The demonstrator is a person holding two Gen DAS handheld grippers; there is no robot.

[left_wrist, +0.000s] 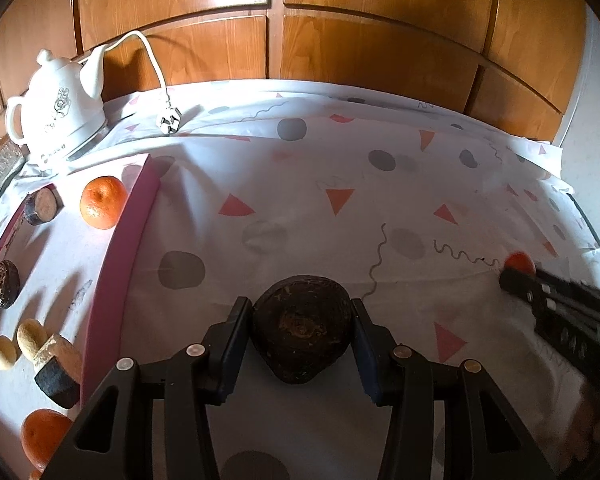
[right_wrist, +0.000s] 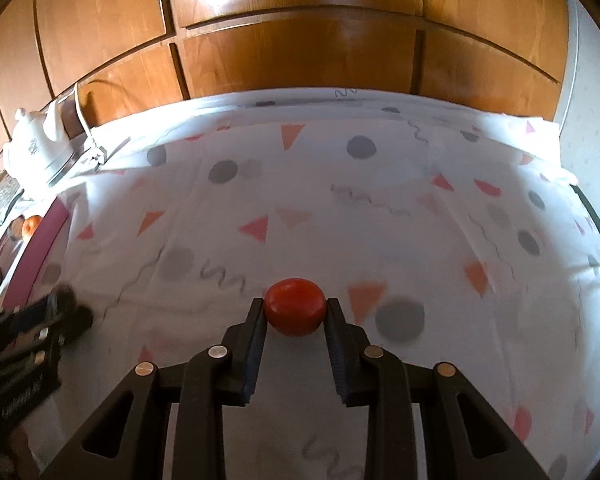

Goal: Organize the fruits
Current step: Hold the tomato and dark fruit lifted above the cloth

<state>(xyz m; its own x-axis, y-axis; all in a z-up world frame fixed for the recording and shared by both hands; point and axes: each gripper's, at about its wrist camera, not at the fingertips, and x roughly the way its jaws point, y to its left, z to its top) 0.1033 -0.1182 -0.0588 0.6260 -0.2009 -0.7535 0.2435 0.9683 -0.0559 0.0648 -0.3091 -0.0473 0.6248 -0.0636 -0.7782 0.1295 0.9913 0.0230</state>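
Observation:
A dark brown round fruit (left_wrist: pixel 302 328) sits between the fingers of my left gripper (left_wrist: pixel 300 308), both pads pressing its sides, just above the patterned tablecloth. A small red tomato (right_wrist: pixel 296 306) is clamped at the fingertips of my right gripper (right_wrist: pixel 296 304). In the left wrist view the right gripper (left_wrist: pixel 516 280) shows at the right edge with the tomato (left_wrist: pixel 520 262) at its tip. The left gripper (right_wrist: pixel 72 312) appears blurred at the left edge of the right wrist view.
A pink-rimmed tray (left_wrist: pixel 120 248) on the left holds an orange (left_wrist: pixel 102 202), another orange (left_wrist: pixel 44 434), dark cut pieces and small pale rounds. A white kettle (left_wrist: pixel 60 112) and its plug (left_wrist: pixel 170 120) stand behind it. Wooden cabinet doors (left_wrist: pixel 340 40) back the table.

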